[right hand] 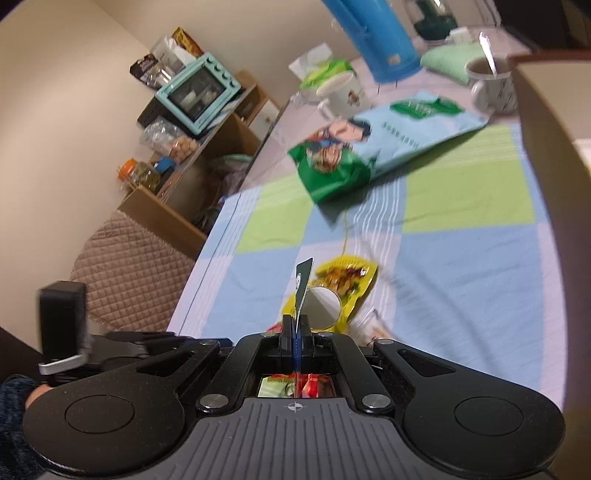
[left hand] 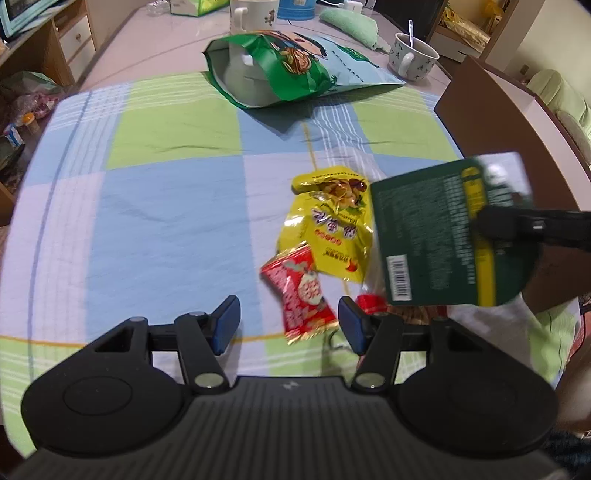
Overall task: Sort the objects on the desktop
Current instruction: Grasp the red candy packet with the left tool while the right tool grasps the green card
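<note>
Item one: dark green packet (left hand: 439,236), flat, printed with fine text, a barcode and a yellow stripe. My right gripper (right hand: 295,332) is clamped on its edge; from the right wrist view the packet stands edge-on between the closed pads. It hangs in the air above the cloth, right of the other snacks, its print blurred.

Item two: yellow snack packet (left hand: 332,225), lying flat on the checked cloth (left hand: 166,206), just left of the green packet and partly under it in the left wrist view.

Item three: red snack packet (left hand: 299,291), lying on the cloth, its upper corner touching the yellow packet's lower edge. My left gripper (left hand: 288,321) hovers over it, pads (left hand: 225,325) apart and pressing on nothing, the packet's lower end showing between them.

Item four: a small red wrapper (left hand: 371,303) beside the left gripper's right pad, mostly hidden.

Item five: large green and pale blue bag (left hand: 280,70), lying open-mouthed at the cloth's far side.

Surroundings: cardboard box (left hand: 495,122) at the right edge; white mug with spoon (left hand: 413,55) beyond the bag; second mug (left hand: 251,16); blue container (right hand: 380,33); green towel (left hand: 351,26).
</note>
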The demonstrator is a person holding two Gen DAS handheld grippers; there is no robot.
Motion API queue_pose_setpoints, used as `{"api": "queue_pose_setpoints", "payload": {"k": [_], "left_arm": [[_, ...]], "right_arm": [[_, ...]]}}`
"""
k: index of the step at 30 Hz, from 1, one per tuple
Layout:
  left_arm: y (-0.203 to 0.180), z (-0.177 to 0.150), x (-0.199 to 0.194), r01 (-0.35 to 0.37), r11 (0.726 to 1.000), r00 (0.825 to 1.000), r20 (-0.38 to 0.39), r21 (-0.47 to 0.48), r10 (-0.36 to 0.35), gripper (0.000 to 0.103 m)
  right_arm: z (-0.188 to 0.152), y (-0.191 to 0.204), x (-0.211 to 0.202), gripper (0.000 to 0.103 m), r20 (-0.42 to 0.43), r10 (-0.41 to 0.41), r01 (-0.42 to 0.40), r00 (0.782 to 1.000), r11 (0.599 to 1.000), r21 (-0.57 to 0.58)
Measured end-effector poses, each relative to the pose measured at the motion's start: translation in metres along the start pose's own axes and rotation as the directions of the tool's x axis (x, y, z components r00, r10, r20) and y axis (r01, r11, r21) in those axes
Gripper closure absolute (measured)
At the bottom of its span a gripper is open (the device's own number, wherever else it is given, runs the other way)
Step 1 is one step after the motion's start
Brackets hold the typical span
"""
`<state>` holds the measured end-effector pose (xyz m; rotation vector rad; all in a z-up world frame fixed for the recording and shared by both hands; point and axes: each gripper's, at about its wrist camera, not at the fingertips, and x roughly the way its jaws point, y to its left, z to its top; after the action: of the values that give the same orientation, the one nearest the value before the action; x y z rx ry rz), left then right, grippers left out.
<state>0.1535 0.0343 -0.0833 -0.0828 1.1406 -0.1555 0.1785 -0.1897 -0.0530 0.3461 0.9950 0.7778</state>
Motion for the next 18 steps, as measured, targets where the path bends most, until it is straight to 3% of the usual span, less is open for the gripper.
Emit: {"api": "queue_pose_setpoints", "payload": {"k": [12, 18], "left_arm": [[-0.014, 0.01, 0.039, -0.016, 0.999, 1.0, -0.008, -0.03, 0.016, 0.06], [-0.019, 0.007, 0.039, -0.069, 0.997, 0.998, 0.011, 0.018, 0.069, 0.077]], "right_arm": [[0.0, -0.006, -0.028, 0.103, 0.052, -0.052, 0.05, 0.997, 0.998, 0.023], [-0.002, -0.008, -0.033, 0.103, 0.053, -0.066, 0.064, 0.996, 0.998, 0.024]]}}
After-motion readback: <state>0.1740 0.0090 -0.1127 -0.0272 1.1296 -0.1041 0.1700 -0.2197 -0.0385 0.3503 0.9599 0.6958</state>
